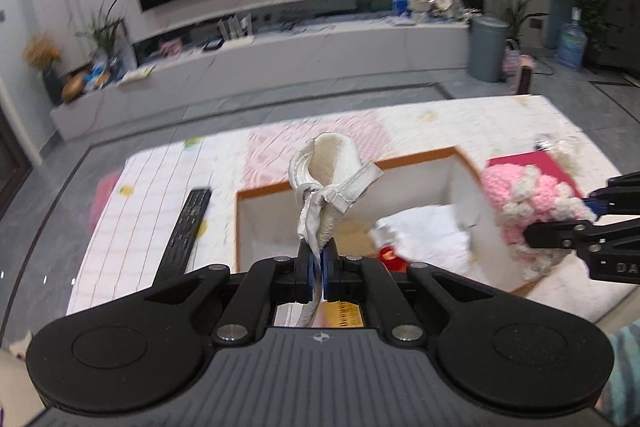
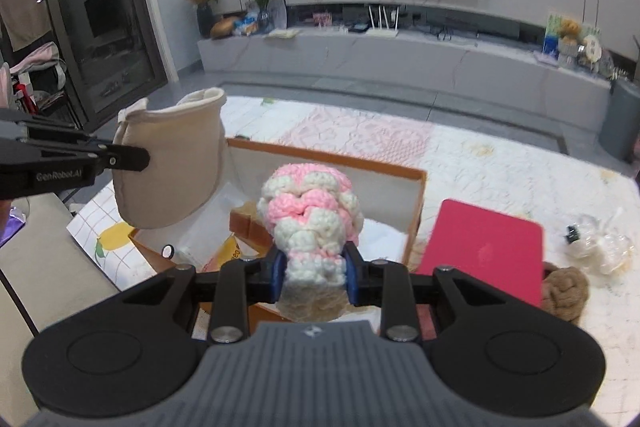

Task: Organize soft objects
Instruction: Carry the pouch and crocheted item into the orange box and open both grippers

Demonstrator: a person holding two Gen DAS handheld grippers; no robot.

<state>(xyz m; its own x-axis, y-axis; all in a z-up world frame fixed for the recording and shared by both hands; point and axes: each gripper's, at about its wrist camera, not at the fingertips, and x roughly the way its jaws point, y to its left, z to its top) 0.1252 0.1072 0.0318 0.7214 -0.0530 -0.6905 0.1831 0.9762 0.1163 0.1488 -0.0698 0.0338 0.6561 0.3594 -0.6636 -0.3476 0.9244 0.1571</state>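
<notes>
My left gripper (image 1: 319,259) is shut on the edge of a cream fabric pouch (image 1: 330,183), which stands up from the jaws above the orange-rimmed white box (image 1: 348,163). In the right wrist view that pouch (image 2: 172,163) hangs at the left, above the box's near-left corner, with the left gripper (image 2: 138,158) beside it. My right gripper (image 2: 314,269) is shut on a pink and white crocheted piece (image 2: 310,215), held over the box (image 2: 416,203). The same crocheted piece (image 1: 532,203) and right gripper (image 1: 584,223) show at the right of the left wrist view.
The box holds white cloth (image 1: 424,231) and a red and yellow item (image 1: 390,257). On the quilted mat lie a black remote (image 1: 186,223), a red notebook (image 2: 486,251), a brown knotted item (image 2: 566,293) and a clear plastic bag (image 2: 600,247). A TV cabinet (image 2: 400,55) runs behind.
</notes>
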